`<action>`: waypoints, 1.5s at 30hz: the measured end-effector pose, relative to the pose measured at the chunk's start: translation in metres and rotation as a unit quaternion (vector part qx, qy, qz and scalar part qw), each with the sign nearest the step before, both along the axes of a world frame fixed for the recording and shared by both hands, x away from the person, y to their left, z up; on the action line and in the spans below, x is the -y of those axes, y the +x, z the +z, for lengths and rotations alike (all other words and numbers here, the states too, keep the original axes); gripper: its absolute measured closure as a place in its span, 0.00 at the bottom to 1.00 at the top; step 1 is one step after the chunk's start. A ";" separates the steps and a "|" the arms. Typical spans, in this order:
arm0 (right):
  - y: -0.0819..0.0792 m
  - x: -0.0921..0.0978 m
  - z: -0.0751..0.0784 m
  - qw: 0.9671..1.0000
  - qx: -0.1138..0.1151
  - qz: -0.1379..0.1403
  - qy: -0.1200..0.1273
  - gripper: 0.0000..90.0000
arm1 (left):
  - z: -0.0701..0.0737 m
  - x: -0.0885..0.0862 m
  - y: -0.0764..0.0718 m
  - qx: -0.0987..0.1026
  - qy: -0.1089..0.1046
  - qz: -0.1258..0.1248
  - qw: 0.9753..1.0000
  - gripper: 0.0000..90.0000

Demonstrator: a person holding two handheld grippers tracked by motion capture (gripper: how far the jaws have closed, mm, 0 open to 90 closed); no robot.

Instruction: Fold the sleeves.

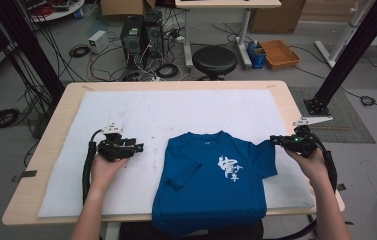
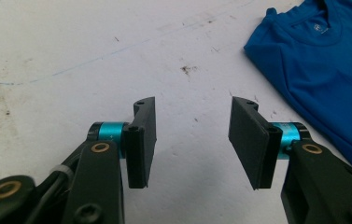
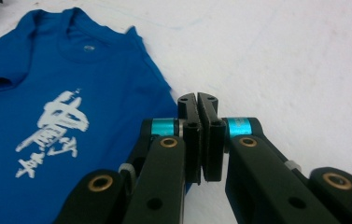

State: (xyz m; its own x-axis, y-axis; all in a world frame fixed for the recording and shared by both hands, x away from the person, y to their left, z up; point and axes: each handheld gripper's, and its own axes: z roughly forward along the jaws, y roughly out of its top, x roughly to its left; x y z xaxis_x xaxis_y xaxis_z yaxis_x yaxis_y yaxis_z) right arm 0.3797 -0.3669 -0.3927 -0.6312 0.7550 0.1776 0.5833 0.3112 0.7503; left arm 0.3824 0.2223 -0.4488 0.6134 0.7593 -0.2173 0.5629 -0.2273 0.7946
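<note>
White mat (image 1: 141,115) | blue T-shirt (image 1: 216,175) flat | left gripper (image 2: 192,135) spread | right gripper (image 3: 201,140) pressed together

T-shirt (image 1: 211,182): solid royal blue, white brush-stroke print at about 3 o'clock of its chest, small white mark inside the collar. Sheet (image 1: 141,117) under it: white, scuffed with brown specks and a faint blue pen line. Table (image 1: 66,100) rim: pale wood. Left gripper (image 1: 140,147): black body, black pads, cyan anodised collars, brass-coloured pivot rings, green dot at the tip. Right gripper (image 1: 274,139): same black/cyan/brass scheme, green dot, light grey plate on top. Stool (image 1: 214,61) at 12 o'clock: black seat. Box (image 1: 279,53) at 1 o'clock: orange-tan.
</note>
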 end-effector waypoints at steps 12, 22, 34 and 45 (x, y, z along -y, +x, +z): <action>-0.019 -0.090 0.038 0.996 0.016 0.054 -0.072 0.99 | -0.003 0.004 0.002 -0.011 0.010 -0.006 1.000 0.57; -0.031 -0.153 0.019 0.989 0.030 0.099 -0.110 0.88 | -0.004 0.005 0.002 -0.011 0.011 -0.009 1.000 0.56; -0.060 -0.053 0.004 0.998 0.012 -0.052 -0.022 0.68 | -0.004 0.007 0.001 -0.012 0.011 -0.008 1.000 0.54; -0.065 -0.071 -0.027 0.999 -0.019 -0.002 -0.043 0.98 | -0.004 0.007 0.001 -0.012 0.014 -0.008 1.000 0.53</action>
State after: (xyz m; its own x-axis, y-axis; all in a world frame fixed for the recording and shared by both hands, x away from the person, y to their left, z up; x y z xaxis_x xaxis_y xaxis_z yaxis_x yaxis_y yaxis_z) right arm 0.3143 -0.2962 -0.4195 -0.6216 0.7714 0.1360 0.6131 0.3711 0.6975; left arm 0.3834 0.2149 -0.4524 0.6203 0.7556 -0.2103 0.5781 -0.2592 0.7737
